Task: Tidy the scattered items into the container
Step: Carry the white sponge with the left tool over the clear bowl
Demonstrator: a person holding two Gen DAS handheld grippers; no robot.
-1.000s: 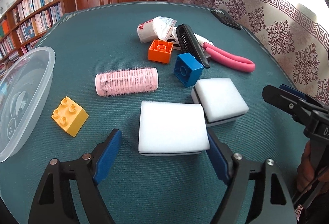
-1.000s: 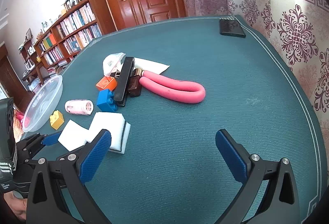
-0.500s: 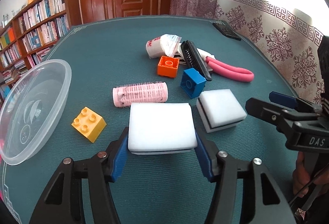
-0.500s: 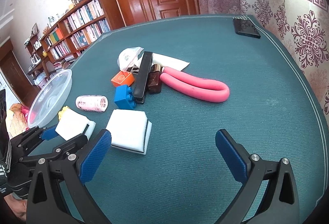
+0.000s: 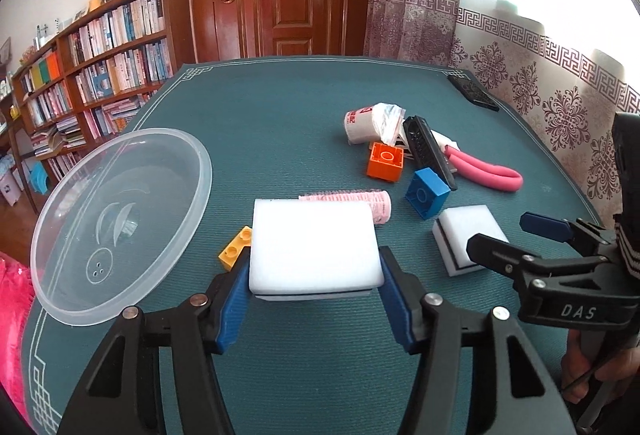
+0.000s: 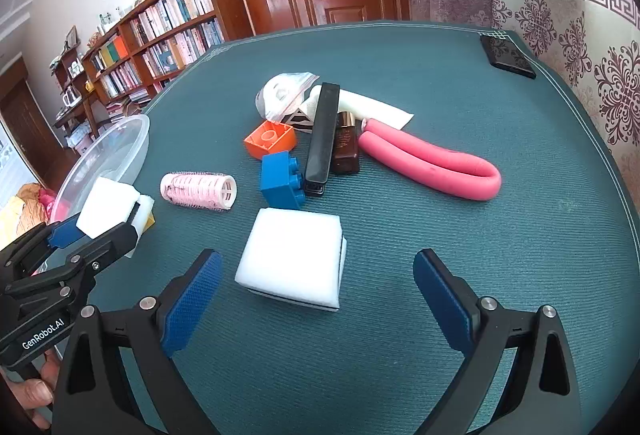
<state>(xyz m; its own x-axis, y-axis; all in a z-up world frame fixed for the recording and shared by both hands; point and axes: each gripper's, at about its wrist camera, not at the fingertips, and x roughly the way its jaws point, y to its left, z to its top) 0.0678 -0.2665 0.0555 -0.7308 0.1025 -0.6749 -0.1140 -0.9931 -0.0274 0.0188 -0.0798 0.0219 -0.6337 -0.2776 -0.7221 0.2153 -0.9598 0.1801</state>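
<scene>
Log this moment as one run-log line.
left gripper: shut on white sponge, lifted | right gripper: open, nearing second sponge | bowl: empty

A table (image 6: 500, 275) covered with a dark teal ribbed cloth fills most of the right wrist frame. At frame centre lie a white sponge (image 6: 294, 259), a blue brick (image 6: 280, 181), an orange brick (image 6: 270, 141), a pink hair roller (image 6: 198, 191), a black bar (image 6: 322, 139), a brown bottle (image 6: 344, 149) and a looped pink foam tube (image 6: 432, 165). A clear plastic bowl (image 6: 106, 159) rests at the left edge, and a black phone (image 6: 507, 56) lies at the upper right corner.
</scene>
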